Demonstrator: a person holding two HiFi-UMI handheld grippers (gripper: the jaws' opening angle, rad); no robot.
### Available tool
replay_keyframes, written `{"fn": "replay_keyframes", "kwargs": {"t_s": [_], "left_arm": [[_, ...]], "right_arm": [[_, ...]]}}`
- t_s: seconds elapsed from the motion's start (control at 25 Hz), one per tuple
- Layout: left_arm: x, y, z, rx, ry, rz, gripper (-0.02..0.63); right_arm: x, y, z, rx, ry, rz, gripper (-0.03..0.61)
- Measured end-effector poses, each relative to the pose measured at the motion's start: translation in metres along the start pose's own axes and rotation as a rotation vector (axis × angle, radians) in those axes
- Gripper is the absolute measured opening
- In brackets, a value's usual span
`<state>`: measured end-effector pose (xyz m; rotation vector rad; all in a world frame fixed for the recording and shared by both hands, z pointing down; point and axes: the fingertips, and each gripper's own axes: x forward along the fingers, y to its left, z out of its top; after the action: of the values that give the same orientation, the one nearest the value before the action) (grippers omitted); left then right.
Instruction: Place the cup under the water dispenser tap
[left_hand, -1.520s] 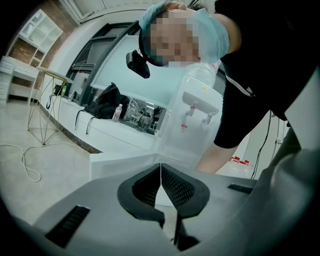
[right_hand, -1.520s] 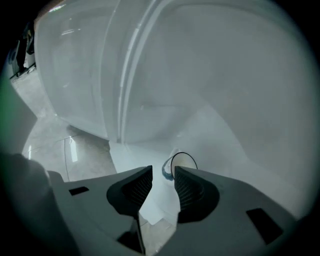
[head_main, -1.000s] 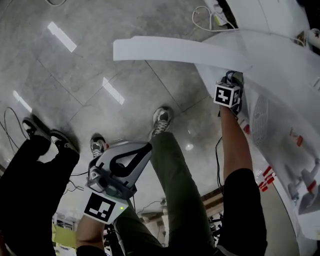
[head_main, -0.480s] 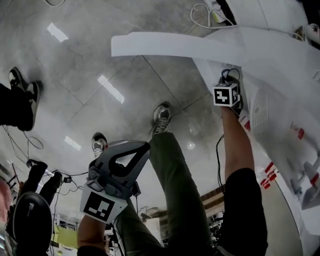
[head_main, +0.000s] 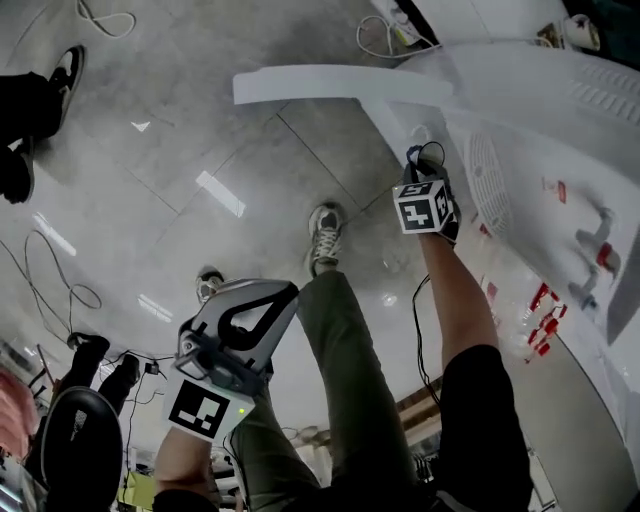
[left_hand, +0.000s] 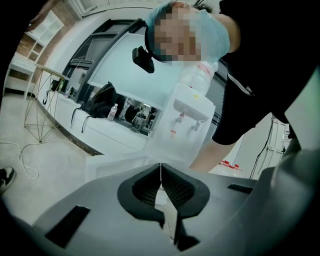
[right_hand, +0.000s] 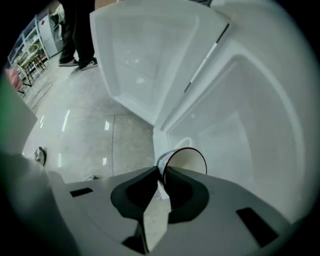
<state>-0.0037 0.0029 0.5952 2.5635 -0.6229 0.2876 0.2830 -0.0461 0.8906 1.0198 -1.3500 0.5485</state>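
In the head view the left claw (head_main: 268, 300) hangs at the lower left of the frame, above the person's bent leg (head_main: 350, 380), its marker cube (head_main: 205, 410) facing the camera. The right claw (head_main: 428, 182) is stretched out at the upper right, close against the white water dispenser (head_main: 520, 130) that fills the right side. The dispenser's taps (head_main: 597, 232) sit further toward the right edge, apart from that claw. The cup cannot be made out in this view. Grey floor tiles (head_main: 180, 150) and a shoe (head_main: 325, 230) lie below. In the left gripper view the left claw (left_hand: 160, 167) has its jaws pressed fully together with nothing between them; beyond it, at the middle of the frame, stands the water dispenser (left_hand: 182, 130) with its two taps (left_hand: 189, 121), and a person's arm (left_hand: 212, 157) crosses at the right. In the right gripper view the right claw (right_hand: 161, 172) is clamped on the wall of the cup (right_hand: 189, 161) at its rim. The cup is tipped on its side just above the jaws at the frame's centre, its white inside facing the camera, with the dispenser's white panel (right_hand: 240, 115) behind it and the floor (right_hand: 85, 130) at the left
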Motion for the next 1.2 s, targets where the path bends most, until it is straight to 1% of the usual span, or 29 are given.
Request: {"fn": "replay_keyframes", "kwargs": {"t_s": [0.16,0.36,0.56,0.68,0.8,0.92,1.08,1.2], "left_arm": [[-0.027,-0.011,0.02,0.022,0.005,-0.011,0.02],[-0.061,-0.024,0.042,0.052,0.03,-0.018,0.021],[-0.093,-0.043,0.067,0.065,0.041,-0.025,0.02],[-0.109,-0.053,0.082,0.081,0.046,-0.028,0.02],[-0.123,-0.061,0.094,0.083,0.047,-0.022,0.021],[-0.131,-0.068,0.107,0.069,0.028,-0.009,0.021],[-0.13,-0.079,0.126,0.051,0.009,0.002,0.02],[-0.125,-0.087,0.138,0.061,0.006,-0.001,0.02]], "right_arm": [[-0.048,0.025,0.008,0.0,-0.055,0.036,0.069],[-0.107,0.054,0.011,0.014,-0.093,0.084,0.069],[-0.173,0.074,0.011,-0.021,-0.135,0.126,0.068],[-0.218,0.078,0.015,-0.053,-0.186,0.14,0.069],[-0.262,0.077,0.021,-0.103,-0.236,0.14,0.068],[-0.295,0.068,0.027,-0.142,-0.268,0.123,0.067],[-0.324,0.039,0.033,-0.192,-0.275,0.055,0.067],[-0.337,0.013,0.036,-0.191,-0.275,0.007,0.067]]}}
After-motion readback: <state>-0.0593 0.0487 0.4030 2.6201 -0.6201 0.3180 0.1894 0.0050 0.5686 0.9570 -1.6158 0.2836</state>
